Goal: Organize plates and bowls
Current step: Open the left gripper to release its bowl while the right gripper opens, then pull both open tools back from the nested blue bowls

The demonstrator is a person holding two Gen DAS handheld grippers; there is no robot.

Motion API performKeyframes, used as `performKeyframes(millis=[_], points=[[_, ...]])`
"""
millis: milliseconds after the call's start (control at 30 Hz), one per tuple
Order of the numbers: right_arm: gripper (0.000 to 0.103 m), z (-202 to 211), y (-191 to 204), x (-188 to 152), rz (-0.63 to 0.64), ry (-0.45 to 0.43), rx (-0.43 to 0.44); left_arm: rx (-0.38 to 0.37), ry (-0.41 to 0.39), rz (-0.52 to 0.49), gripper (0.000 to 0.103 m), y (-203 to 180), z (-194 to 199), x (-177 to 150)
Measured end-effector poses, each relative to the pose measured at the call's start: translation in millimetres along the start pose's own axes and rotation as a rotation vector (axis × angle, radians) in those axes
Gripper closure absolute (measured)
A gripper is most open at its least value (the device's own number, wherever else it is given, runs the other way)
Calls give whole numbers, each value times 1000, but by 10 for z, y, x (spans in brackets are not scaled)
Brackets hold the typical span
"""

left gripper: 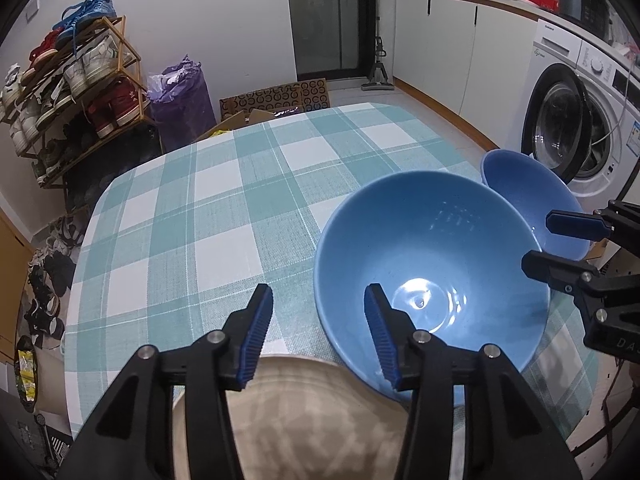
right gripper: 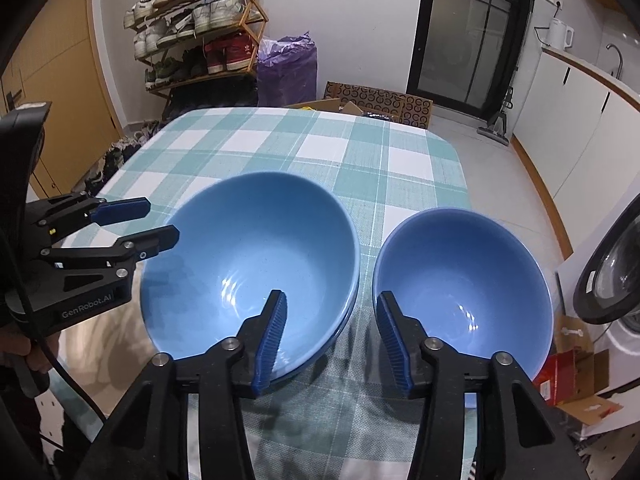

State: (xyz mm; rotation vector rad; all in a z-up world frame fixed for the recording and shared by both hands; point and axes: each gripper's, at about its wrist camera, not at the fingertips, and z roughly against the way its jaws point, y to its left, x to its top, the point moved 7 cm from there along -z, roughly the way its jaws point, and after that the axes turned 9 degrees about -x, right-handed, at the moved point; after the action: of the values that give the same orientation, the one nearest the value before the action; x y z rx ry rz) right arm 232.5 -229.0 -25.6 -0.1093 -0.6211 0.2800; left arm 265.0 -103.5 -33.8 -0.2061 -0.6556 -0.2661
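Large bowl point(right gripper: 248, 256): blue, upright on the checked worktop point(right gripper: 320, 148); second rim visible under its right edge, so apparently nested in another bowl.
Small bowl point(right gripper: 464, 292): blue, upright, just right of the large one, narrow gap between them, near the worktop's right edge.
Beige plate point(left gripper: 304, 412): at the near edge of the worktop, just left of the large bowl, partly under the left fingers.
Left gripper point(left gripper: 320, 320): partly open, nothing gripped; right finger point(left gripper: 380, 332) over the large bowl's interior, left finger above the cloth.
Right gripper point(right gripper: 332, 320): partly open, holding nothing; left finger point(right gripper: 274, 328) above the large bowl's near rim, right finger over the small bowl, gap between the bowls beneath.
Surroundings: shoe rack point(right gripper: 200, 28) and purple bag point(right gripper: 286, 68) beyond the worktop, washing machine point(left gripper: 580, 120) to the right.
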Motion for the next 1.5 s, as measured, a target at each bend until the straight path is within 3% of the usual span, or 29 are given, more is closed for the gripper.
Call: performKeyframes(millis=[100, 167, 300, 467, 500, 533, 1067, 1500], points=[[31, 45, -25, 22, -12, -10, 7, -7, -1, -9, 53, -34, 15, 42], [25, 83, -35, 31, -24, -15, 26, -12, -4, -16, 51, -62, 27, 68], [16, 145, -84, 66, -46, -30, 33, -8, -27, -21, 22, -100, 74, 140], [3, 223, -184, 83, -84, -48, 50, -51, -49, -26, 16, -174, 133, 235], [3, 240, -206, 82, -88, -51, 49, -56, -52, -27, 4, -186, 139, 249], [3, 261, -234, 85, -92, -57, 44, -61, -60, -26, 0, -199, 154, 269], [1, 680, -879, 29, -235, -130, -15, -121, -86, -104, 0, -582, 173, 674], [1, 778, -1541, -176, -395, -117, -87, -160, -69, -187, 0, -953, -6, 937]])
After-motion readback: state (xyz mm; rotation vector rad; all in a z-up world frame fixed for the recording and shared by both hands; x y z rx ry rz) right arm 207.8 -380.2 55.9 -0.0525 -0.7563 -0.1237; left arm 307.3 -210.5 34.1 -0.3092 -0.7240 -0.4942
